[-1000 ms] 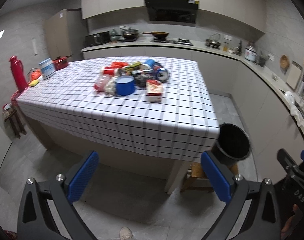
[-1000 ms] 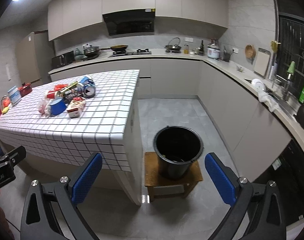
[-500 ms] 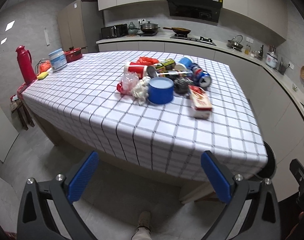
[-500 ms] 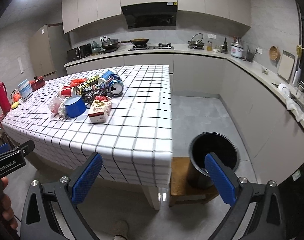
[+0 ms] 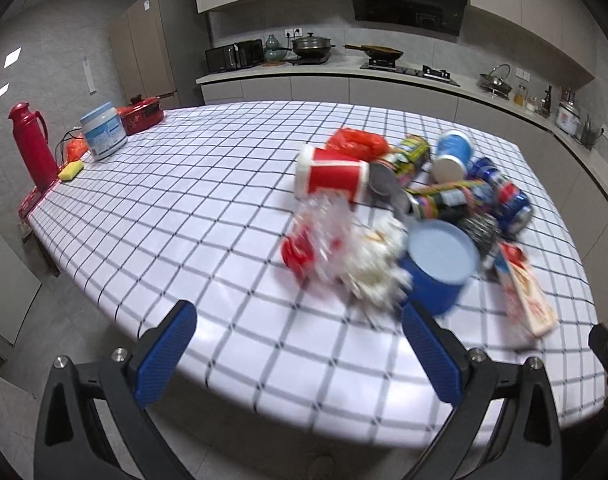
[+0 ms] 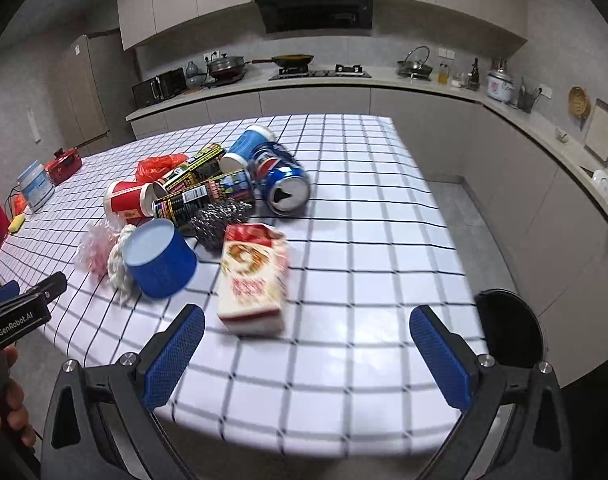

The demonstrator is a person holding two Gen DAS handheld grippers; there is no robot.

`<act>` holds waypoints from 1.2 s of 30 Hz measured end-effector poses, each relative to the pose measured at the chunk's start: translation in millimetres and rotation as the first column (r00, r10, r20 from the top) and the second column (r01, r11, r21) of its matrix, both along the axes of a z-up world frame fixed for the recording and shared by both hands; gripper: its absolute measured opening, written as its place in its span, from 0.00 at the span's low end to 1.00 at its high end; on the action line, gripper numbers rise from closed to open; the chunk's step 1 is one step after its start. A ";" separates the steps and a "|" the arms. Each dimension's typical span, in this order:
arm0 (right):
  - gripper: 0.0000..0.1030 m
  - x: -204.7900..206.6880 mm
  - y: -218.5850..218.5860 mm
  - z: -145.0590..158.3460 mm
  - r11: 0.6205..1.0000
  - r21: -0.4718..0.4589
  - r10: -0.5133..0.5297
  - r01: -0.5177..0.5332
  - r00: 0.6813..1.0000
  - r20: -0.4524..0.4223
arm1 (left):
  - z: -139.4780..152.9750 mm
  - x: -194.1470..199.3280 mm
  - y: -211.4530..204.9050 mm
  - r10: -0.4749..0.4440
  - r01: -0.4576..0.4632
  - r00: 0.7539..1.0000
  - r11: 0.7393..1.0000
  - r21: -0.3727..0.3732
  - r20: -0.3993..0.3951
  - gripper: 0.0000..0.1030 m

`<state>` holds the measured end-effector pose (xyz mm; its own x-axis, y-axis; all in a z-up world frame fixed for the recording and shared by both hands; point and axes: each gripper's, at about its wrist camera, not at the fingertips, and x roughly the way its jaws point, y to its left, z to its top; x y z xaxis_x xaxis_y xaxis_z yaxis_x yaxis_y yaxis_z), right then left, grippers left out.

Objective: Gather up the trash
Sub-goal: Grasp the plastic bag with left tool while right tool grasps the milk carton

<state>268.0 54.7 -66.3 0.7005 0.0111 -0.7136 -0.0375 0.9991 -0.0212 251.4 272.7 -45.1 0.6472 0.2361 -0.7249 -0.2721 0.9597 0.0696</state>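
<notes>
The left gripper [image 5: 300, 342] is held forward and a little downward, with its two blue-padded fingers [image 5: 166, 352] spread wide apart and nothing between them. The right gripper [image 6: 307, 354] has the same pose, jaws wide apart and empty, its blue pads [image 6: 439, 356] facing each other. In the right wrist view, the person's left hand [image 6: 10, 404] grips the handle of the left gripper.

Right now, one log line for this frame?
phase: approach | left gripper: open | right gripper: open | trash pile: on table | bin: floor, right
</notes>
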 end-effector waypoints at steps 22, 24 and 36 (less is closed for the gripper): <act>1.00 82.2 36.5 -54.1 0.997 -0.044 -0.070 0.064 0.989 -0.133 | -27.0 90.9 37.6 -0.180 0.175 0.983 0.980 -0.099 -0.037 0.93; 1.00 84.7 37.2 -57.4 0.997 -0.045 -0.067 0.061 0.987 -0.145 | -29.6 91.6 43.0 -0.202 0.196 0.979 0.970 -0.147 -0.032 0.87; 1.00 88.3 35.1 -64.8 0.998 -0.023 -0.063 0.060 0.983 -0.172 | -25.9 82.2 52.3 -0.209 0.202 0.977 0.968 -0.151 -0.037 0.60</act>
